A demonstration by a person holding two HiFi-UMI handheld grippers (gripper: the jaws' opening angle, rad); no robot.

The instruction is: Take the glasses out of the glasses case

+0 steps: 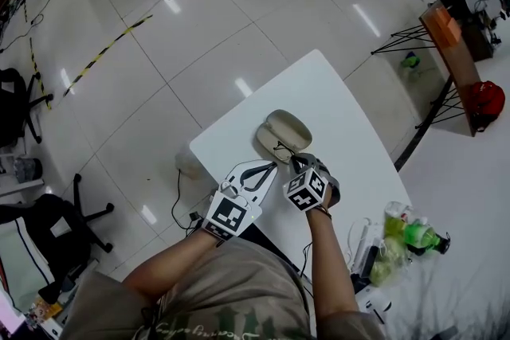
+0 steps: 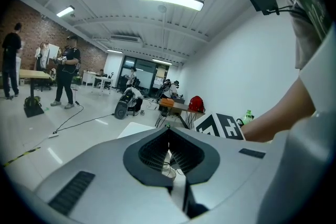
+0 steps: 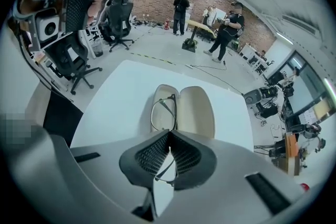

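Your right gripper [image 3: 169, 134] is pinched closed, with the tips meeting on the thin dark frame of the glasses [image 3: 163, 112], so it's holding them by the wire rim and nothing else. One lens sits over one half of the open glasses case [image 3: 197, 110]. I can't tell if it's touching the lining or clear of it. Your left gripper [image 2: 168, 132] is closed too, tips together near the case. A bit of thin wire shows behind its jaws, but I don't see it actually gripping anything. The case lies open on the white table [image 3: 118, 99] with nothing pinning it down. That's the risk imo: a thin frame in a tip-only pinch can swivel or slip out if you lift quickly. If a temple arm snags the case edge, the whole case could come up or skid along with it. Squeezing harder could bend the frame too.
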